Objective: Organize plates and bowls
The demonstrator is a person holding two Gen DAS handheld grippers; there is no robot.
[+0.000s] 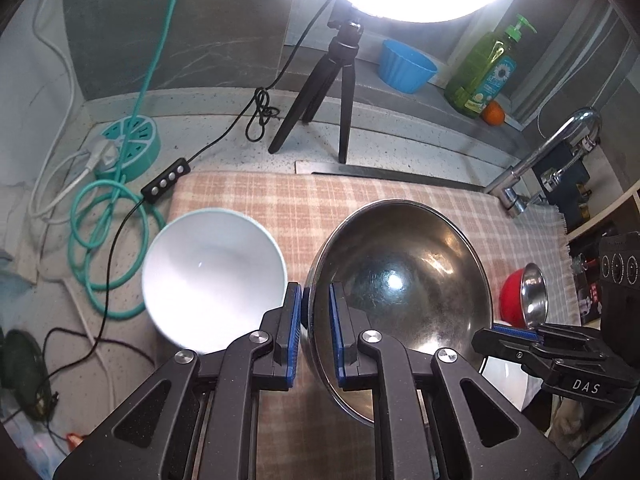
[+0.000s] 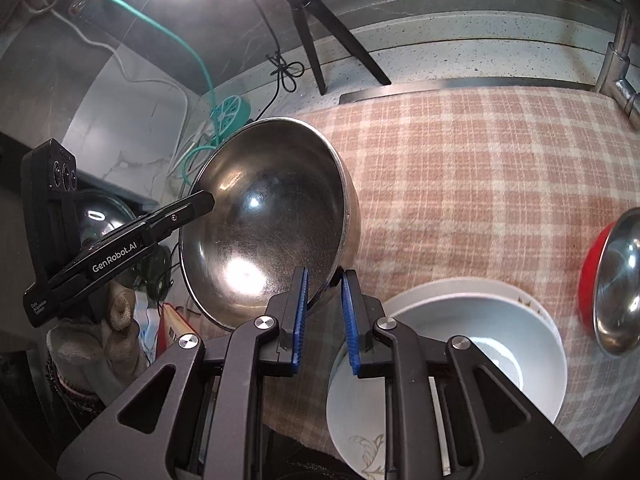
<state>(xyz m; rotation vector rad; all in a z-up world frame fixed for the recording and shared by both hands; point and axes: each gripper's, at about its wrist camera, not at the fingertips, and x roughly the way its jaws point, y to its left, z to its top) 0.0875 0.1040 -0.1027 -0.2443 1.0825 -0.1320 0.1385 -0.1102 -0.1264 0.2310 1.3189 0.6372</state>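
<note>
A large steel bowl (image 1: 400,280) is held tilted above the checked cloth (image 1: 280,200). My left gripper (image 1: 314,304) is shut on its left rim. My right gripper (image 2: 324,292) is shut on its right rim; it shows in the left wrist view (image 1: 508,330) at the bowl's right edge. The steel bowl (image 2: 264,220) fills the left of the right wrist view, with the left gripper (image 2: 200,204) on its far rim. A white bowl (image 1: 214,274) sits left of it. Another white bowl (image 2: 472,352) rests on a white plate (image 2: 360,432). A red steel-lined bowl (image 2: 612,280) lies at the right.
A ring light on a black tripod (image 1: 320,96) stands behind the cloth. A teal power strip (image 1: 132,148) and cables lie at the left. A tap (image 1: 548,152), a blue cup (image 1: 406,66), a green soap bottle (image 1: 484,72) and an orange (image 1: 494,114) are at the back right.
</note>
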